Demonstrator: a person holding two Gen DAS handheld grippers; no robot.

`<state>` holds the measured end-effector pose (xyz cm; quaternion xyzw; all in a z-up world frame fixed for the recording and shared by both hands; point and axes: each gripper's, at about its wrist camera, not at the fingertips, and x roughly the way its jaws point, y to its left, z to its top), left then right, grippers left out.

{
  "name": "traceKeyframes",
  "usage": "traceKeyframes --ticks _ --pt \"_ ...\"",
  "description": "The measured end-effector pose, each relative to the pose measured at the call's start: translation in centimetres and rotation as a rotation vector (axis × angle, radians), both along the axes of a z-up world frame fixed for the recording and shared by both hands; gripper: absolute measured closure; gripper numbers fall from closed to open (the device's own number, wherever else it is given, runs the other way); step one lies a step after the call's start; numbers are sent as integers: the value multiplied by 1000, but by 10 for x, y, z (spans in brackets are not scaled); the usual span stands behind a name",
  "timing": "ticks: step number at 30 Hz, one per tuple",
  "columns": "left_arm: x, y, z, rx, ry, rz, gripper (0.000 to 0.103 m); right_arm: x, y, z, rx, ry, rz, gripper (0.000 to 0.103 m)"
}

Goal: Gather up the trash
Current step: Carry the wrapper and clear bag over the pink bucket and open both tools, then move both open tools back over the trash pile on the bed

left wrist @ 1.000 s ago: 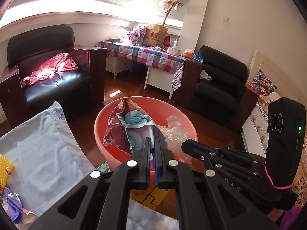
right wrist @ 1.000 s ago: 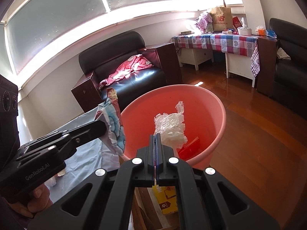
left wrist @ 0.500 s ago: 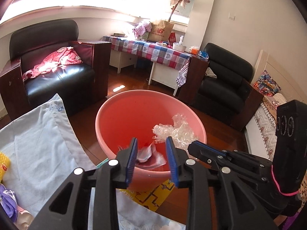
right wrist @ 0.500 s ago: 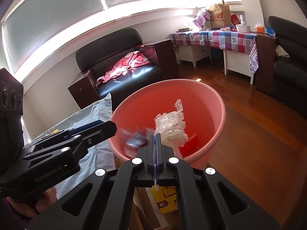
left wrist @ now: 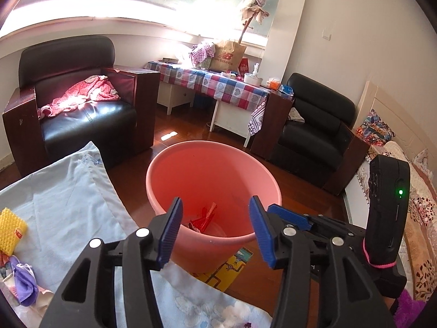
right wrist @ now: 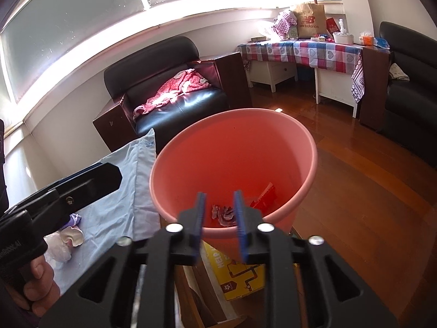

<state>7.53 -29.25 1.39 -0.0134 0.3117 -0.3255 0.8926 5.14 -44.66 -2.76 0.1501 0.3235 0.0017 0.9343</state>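
Both grippers hung over the pink bucket (left wrist: pixel 191 169), and both were empty. The left gripper (left wrist: pixel 215 227) had its 2 blue-padded fingers (left wrist: pixel 172 229) spread wide, with the near rim of the bucket showing through the gap. The right gripper (right wrist: pixel 218 218) was parted too, though less widely, and nothing sat between its pads.

The trash lay at the bottom of the bucket. A red wrapper (left wrist: pixel 204 216) rested against the inner wall, and a crumpled patterned scrap (right wrist: pixel 222 214) lay beside it; something pale or clear seemed to lie near them, but it was too faint to identify. In the right wrist view the left gripper's black arm (right wrist: pixel 68 194) reached in from the left edge, just beside the bucket rim, with the person's fingers (right wrist: pixel 38 281) wrapped on its handle below.

The bucket stood on a brown wooden floor (right wrist: pixel 368 191), next to a surface covered by a pale blue cloth (left wrist: pixel 68 199). On that cloth sat a yellow sponge (left wrist: pixel 9 231) and a small purple fabric item (left wrist: pixel 24 284). A yellow box (right wrist: pixel 240 273) lay just below the bucket.

Farther back stood 2 black armchairs (left wrist: pixel 82 109), the left one with a pink-and-red garment (left wrist: pixel 82 98) on its seat, and a table under a checked cloth (left wrist: pixel 218 84) holding a brown paper bag (left wrist: pixel 228 56).
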Motion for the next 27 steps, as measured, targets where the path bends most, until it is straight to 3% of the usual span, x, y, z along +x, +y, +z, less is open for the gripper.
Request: traceKeyframes --ticks 15,27 --pt "-40 51 24 -43 -49 61 51 -36 48 38 -73 -92 79 72" --pt "-71 123 28 -39 -61 186 51 -44 104 43 -68 -96 198 71"
